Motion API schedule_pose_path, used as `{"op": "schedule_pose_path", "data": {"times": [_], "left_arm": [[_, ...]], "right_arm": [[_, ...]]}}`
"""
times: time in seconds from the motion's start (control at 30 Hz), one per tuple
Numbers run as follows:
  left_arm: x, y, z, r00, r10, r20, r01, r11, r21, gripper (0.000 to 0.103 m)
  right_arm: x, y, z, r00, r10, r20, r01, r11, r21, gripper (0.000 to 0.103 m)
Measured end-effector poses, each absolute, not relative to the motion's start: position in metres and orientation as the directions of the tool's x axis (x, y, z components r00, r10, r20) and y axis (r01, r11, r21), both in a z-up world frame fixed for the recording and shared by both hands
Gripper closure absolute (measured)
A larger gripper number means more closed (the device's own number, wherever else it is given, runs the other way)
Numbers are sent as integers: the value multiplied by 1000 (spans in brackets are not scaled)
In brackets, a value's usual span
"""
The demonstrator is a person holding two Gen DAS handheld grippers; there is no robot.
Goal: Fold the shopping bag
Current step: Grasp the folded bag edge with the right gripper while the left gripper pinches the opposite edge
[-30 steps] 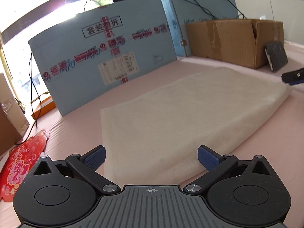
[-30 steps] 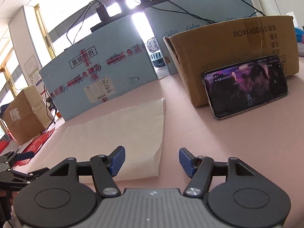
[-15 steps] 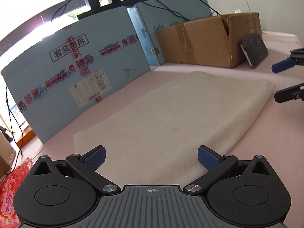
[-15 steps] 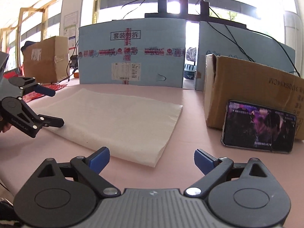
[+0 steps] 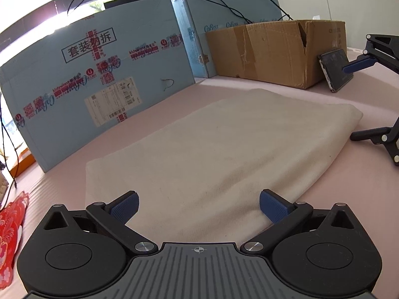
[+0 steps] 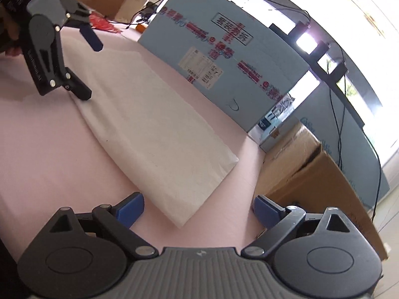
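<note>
Cream cloth shopping bag (image 5: 224, 149) lies flat on the pink table (image 5: 361, 199), folded once. My L gripper (image 5: 198, 205) gapes wide over its near-left end, nothing gripped. R gripper (image 6: 198, 208) wide too but closing, nothing between the jaws, at the bag's right corner.

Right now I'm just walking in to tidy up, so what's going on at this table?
A person holds a gripper in each hand over a cream shopping bag lying flat on the pink table. The left gripper stands open at one end; the right gripper, jaws closing slightly, is at the other. Neither grips the bag yet.
</note>
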State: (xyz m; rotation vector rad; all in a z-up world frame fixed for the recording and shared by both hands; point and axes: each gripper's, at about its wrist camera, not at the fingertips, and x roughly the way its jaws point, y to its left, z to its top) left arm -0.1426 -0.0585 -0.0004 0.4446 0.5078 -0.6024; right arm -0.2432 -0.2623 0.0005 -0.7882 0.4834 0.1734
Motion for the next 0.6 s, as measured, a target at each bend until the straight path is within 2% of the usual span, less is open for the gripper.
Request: {"op": "schedule_pose_path", "data": {"times": [0.27, 0.33, 0.4, 0.47, 0.53, 0.57, 0.6], "left_arm": [[-136, -53, -1, 679, -441, -587, 640, 748, 178, 0], [-134, -52, -1, 672, -447, -590, 642, 749, 163, 0], [-133, -51, -1, 666, -453, -593, 644, 751, 150, 0], [-134, -50, 1, 671, -459, -583, 644, 750, 151, 0], [-139, -49, 3, 681, -472, -560, 650, 742, 166, 0], [-144, -49, 6, 682, -499, -534, 666, 725, 173, 0], [-150, -48, 8, 680, -532, -504, 686, 705, 182, 0]], "right_arm": [[-233, -220, -4, 889, 70, -453, -427, 489, -761, 23], [-235, -208, -7, 890, 109, -444, -446, 421, -790, 31], [-239, -199, -11, 884, 137, -446, -464, 363, -808, 49], [-242, -194, -14, 876, 155, -457, -482, 323, -814, 61], [-242, -198, -13, 867, 160, -472, -497, 349, -794, 70], [-242, -201, -11, 868, 160, -469, -493, 378, -784, 82], [-241, -205, -8, 871, 156, -467, -486, 414, -769, 88]]}}
